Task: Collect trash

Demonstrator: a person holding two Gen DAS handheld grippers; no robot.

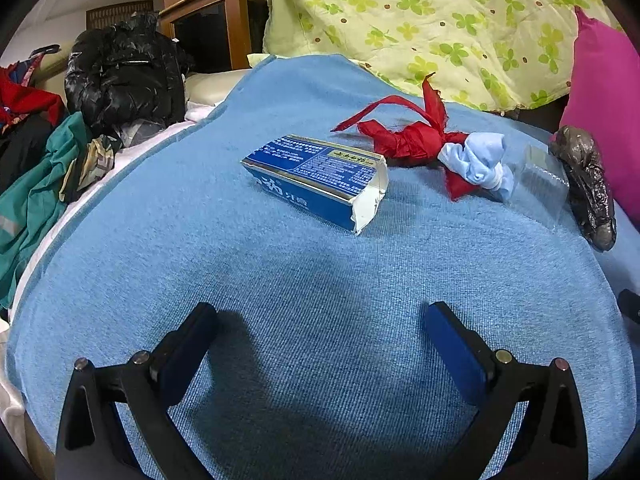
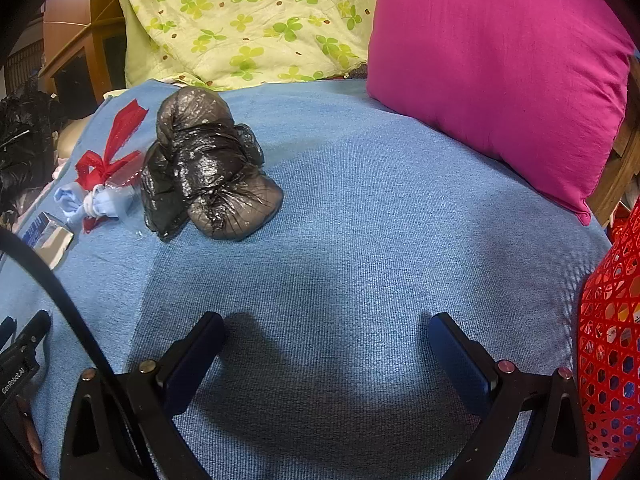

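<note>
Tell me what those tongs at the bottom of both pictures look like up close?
Both look alike. The left tongs and right tongs each have two black plastic arms that splay outward, with round metal pins on top, ending in flat dark blue pads. In the right view a black cable curves past, beside the other tool's body printed "GenRobot.AI".

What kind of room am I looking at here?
Most likely a lived-in bedroom or sitting room. A clover-print quilt and a pink pillow lie at the back of a blue blanket, with clothes heaped to one side.
</note>
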